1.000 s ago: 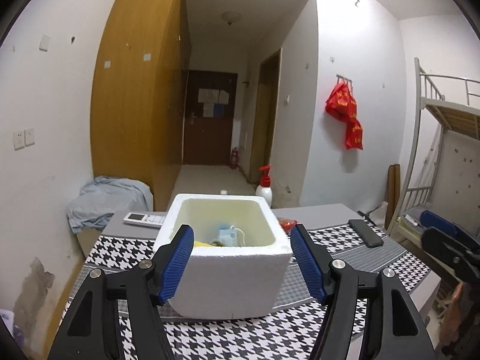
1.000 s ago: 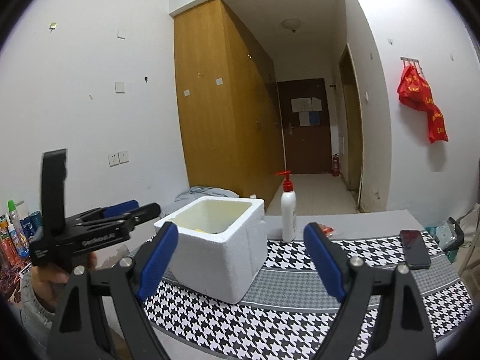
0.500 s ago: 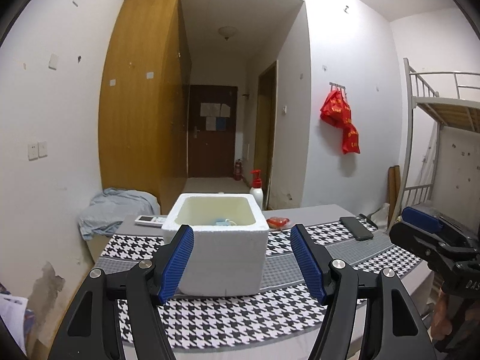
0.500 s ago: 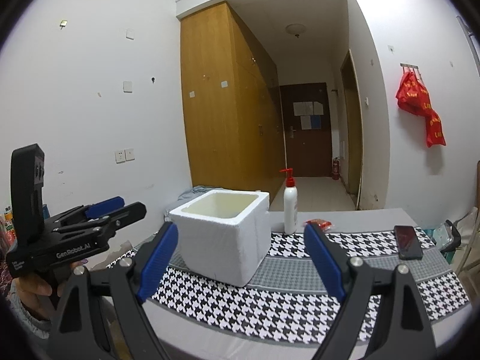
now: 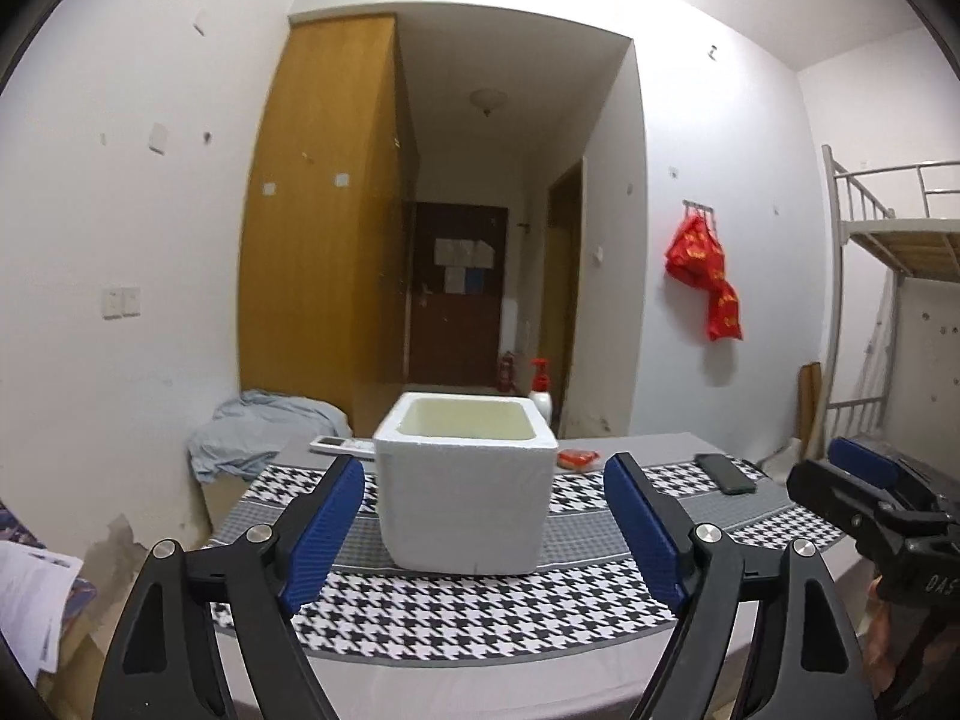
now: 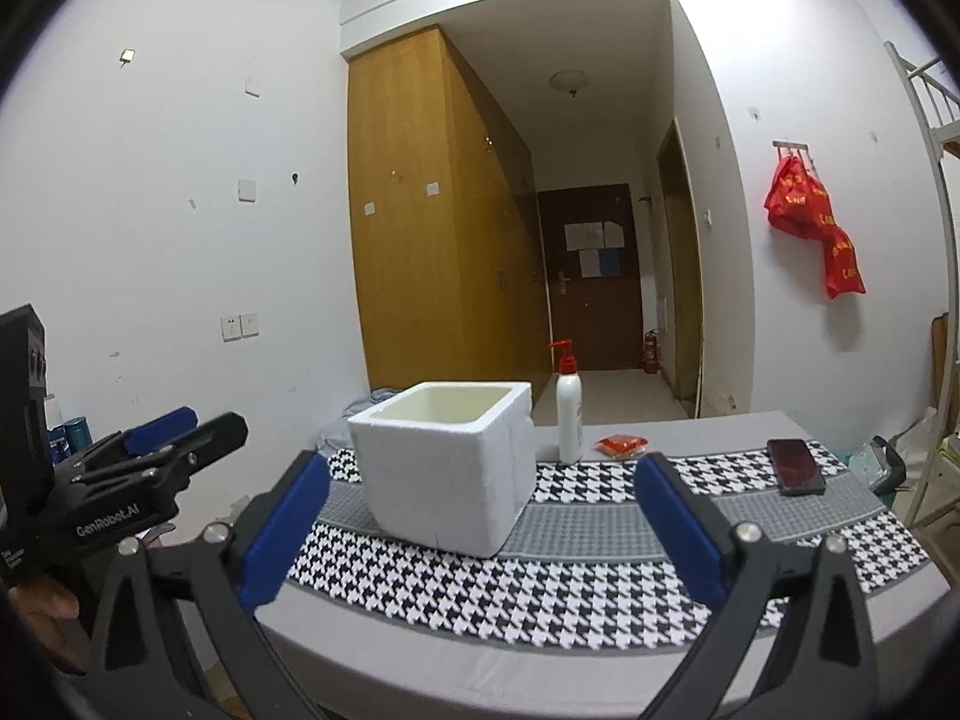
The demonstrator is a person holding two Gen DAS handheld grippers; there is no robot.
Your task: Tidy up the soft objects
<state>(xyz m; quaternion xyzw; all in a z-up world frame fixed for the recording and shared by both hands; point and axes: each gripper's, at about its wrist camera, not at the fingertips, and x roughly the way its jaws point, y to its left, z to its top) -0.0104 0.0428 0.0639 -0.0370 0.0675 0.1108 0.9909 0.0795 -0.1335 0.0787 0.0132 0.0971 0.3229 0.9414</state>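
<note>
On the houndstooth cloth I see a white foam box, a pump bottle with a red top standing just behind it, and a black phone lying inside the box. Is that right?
Not quite. The black phone is not inside the foam box; it lies flat on the houndstooth cloth, well to the box's right, as the right wrist view shows. The pump bottle does stand just behind the box.

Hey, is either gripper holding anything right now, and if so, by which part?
Nothing is held. The left gripper and right gripper are both empty, jaws opening, short of the foam box.

foam box (image 5: 462, 492) blocks centre, cloth (image 5: 480, 606) bare
</note>
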